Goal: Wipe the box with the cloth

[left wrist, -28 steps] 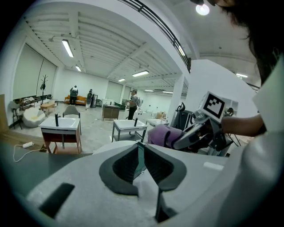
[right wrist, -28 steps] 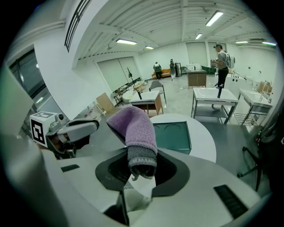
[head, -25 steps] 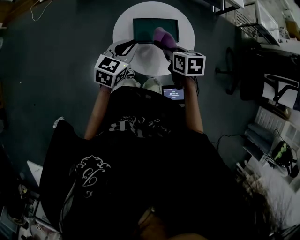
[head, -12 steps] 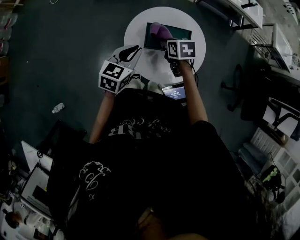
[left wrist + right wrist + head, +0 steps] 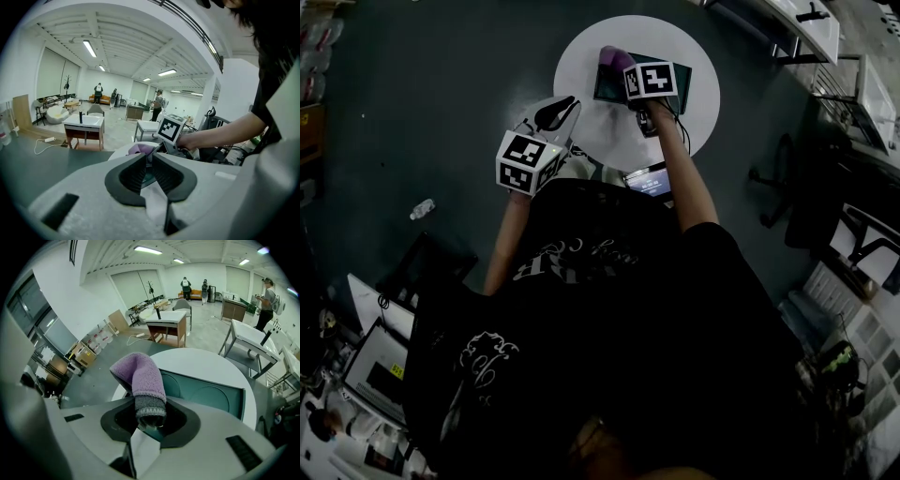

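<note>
A teal box (image 5: pixel 673 82) lies flat on a round white table (image 5: pixel 591 127). My right gripper (image 5: pixel 623 70) is shut on a purple cloth (image 5: pixel 614 58), which rests over the box's far left corner. In the right gripper view the cloth (image 5: pixel 139 376) rises out of the jaws, with the teal box (image 5: pixel 206 394) just beyond on the table (image 5: pixel 201 361). My left gripper (image 5: pixel 566 103) hovers at the table's near left edge with its jaws together and nothing between them. In the left gripper view the left gripper (image 5: pixel 149 158) points toward the cloth (image 5: pixel 138 149).
A lit screen (image 5: pixel 649 180) sits below the table's near edge by the person's feet. A swivel chair (image 5: pixel 778 173) stands to the right, and shelves line the right side. A bottle (image 5: pixel 422 209) lies on the dark floor, left. A laptop (image 5: pixel 380 366) sits at the lower left.
My right gripper has carried the cloth across the box from its right part to its far left corner. The left gripper has stayed at the table's near left edge.
</note>
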`<state>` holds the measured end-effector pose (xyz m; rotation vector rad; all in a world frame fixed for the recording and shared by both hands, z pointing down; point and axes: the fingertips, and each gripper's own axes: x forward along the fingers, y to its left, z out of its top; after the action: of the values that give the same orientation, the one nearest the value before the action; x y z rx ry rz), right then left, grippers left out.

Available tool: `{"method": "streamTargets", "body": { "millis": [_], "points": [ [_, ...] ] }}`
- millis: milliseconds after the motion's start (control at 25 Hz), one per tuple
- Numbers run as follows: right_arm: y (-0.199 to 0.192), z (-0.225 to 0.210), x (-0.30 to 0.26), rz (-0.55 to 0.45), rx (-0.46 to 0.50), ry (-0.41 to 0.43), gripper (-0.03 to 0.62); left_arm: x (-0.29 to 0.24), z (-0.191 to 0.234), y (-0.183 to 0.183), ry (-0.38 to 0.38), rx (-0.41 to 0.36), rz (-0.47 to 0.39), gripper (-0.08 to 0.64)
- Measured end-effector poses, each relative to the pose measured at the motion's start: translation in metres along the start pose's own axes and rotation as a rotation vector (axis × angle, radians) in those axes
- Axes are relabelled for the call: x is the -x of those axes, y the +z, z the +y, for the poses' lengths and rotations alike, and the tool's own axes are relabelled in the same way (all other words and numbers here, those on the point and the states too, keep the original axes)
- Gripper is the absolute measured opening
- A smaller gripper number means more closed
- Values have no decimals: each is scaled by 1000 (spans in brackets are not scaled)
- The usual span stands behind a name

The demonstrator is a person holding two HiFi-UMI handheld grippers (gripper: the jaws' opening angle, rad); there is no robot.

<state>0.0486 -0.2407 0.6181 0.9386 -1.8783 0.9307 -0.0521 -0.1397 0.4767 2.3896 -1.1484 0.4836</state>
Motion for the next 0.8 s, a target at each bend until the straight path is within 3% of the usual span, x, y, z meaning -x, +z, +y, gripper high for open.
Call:
{"method": "streamTargets", "body": {
  "millis": [640, 800],
  "points": [
    [-50, -110, 58, 13, -122, -156, 101, -39, -35, 12, -119, -63, 24, 34],
    [-64, -128, 73, -3, -171, -163, 101, -45, -46, 14, -141, -79, 25, 34]
  ]
}}
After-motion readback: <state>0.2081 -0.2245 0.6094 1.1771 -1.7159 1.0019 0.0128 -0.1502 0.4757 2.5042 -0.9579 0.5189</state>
